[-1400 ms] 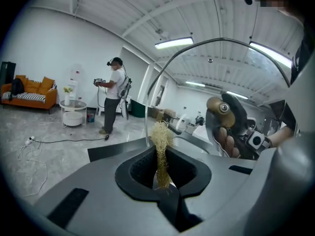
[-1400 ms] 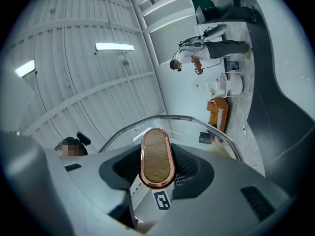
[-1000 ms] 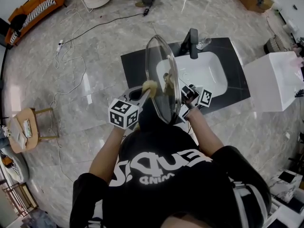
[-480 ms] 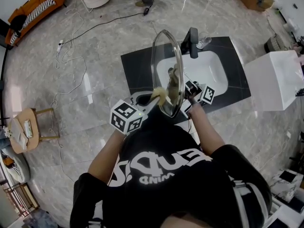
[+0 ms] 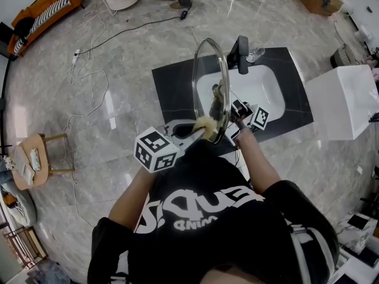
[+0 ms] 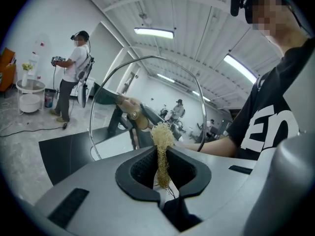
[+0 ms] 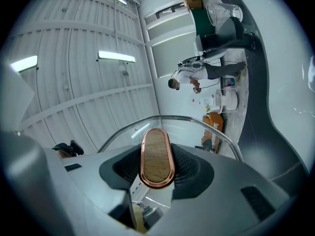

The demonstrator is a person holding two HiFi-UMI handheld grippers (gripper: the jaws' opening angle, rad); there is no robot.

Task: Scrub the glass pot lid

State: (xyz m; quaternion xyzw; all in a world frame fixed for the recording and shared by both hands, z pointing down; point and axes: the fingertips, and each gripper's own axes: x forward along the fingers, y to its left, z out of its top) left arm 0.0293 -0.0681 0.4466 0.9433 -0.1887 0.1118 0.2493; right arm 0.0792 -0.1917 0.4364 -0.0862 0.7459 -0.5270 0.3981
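The left gripper [image 6: 160, 167] has its jaws closed narrow on a fibrous yellow scrubber [image 6: 161, 144]. The lower end of the scrubber is lost in the gap between the dark pads, and only the frayed top stands free. The right gripper [image 7: 157, 173] clamps the wooden knob [image 7: 157, 157], an oval piece with a copper-coloured rim that sits between the pads. This knob belongs to the glass pot lid [image 5: 208, 78], which is held on edge in the air in front of the person, above the near edge of the sink [image 5: 263, 93]. From the head view the lid is seen almost edge-on and covers most of the right gripper, so only that gripper's marker cubes show beside it. The top of the scrubber lies against the lower part of the lid, on the side away from the knob; how hard it presses I cannot tell. In the right gripper view the gripper body cuts off the glass, and only an arc of the metal rim shows. Beyond the lid stand a black faucet [image 5: 240, 53] and a black countertop [image 5: 172, 81]. The person's torso hides everything nearer in the head view.
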